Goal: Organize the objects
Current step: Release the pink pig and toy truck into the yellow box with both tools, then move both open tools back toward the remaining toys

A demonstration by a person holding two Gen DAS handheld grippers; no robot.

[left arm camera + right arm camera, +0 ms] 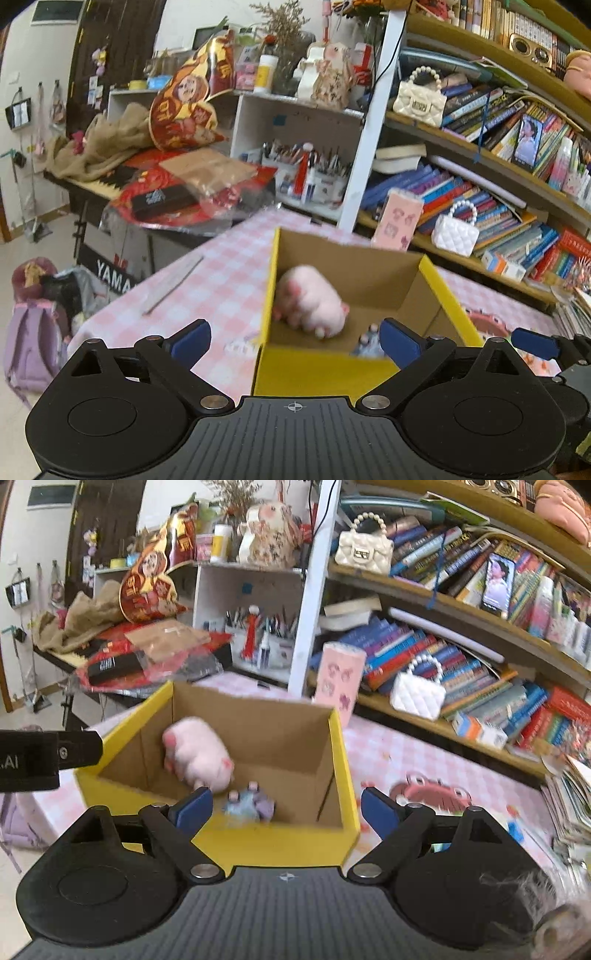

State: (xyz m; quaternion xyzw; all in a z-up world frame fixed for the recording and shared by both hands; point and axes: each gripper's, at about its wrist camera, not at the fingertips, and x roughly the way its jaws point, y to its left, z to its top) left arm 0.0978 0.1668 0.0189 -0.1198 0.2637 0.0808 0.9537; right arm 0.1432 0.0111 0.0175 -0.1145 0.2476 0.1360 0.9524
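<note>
My left gripper (293,338) is spread wide, blue pads (190,341) far apart with nothing between them, and it's level, pointing forward. My right gripper (286,806) is the same: jaws wide apart, blue pads (378,808) bare, nothing pinched. The two sit side by side: the left one's black body pokes into the right view's left edge, and the right one's blue fingertip shows at the left view's right edge.

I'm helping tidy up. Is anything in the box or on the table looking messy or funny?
Mostly fine. The pink plush pig lies tipped on its side against the left wall of the yellow box, with a small blue-purple doll flopped beside it. Both claws are open and hold nothing. On the table, a thin stick lies loose.
</note>
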